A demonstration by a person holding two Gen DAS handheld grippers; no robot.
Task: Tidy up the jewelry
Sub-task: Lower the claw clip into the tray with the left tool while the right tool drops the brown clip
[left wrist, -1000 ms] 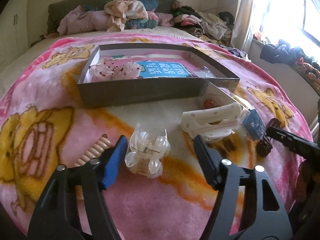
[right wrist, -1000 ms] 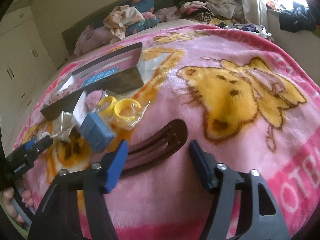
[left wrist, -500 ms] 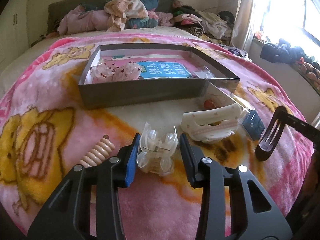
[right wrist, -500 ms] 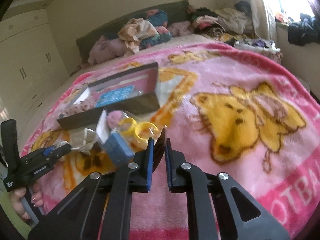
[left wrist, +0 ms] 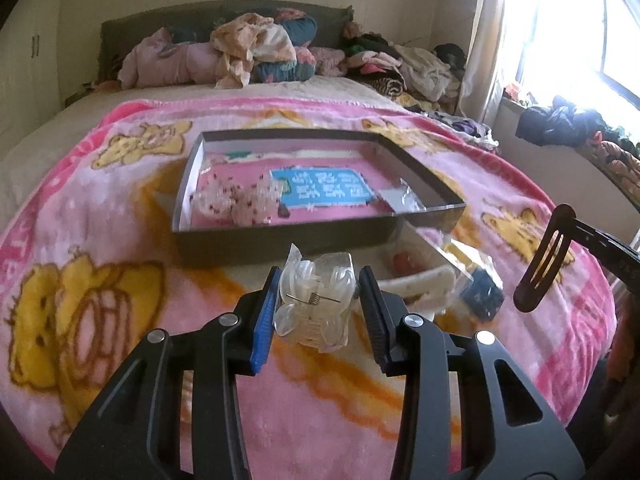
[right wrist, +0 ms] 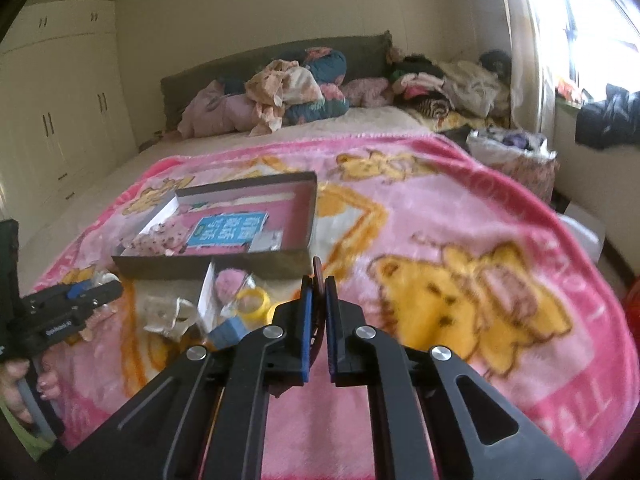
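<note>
Both my grippers carry hair clips above the pink bear-print blanket [left wrist: 120,360].
My left gripper [left wrist: 318,304] pinches the clear plastic claw clip [left wrist: 314,300]; my right gripper [right wrist: 318,312] is clamped on the dark brown slotted barrette [left wrist: 540,264], near the grey open box [left wrist: 280,240].

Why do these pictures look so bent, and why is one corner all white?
Left wrist view: the fisheye lens bulges the pink blanket and darkens the corners; the window is washed out by daylight. Right wrist view: the same curving, glare at the window, and the bear print beside the right claw looks smeared.
</note>
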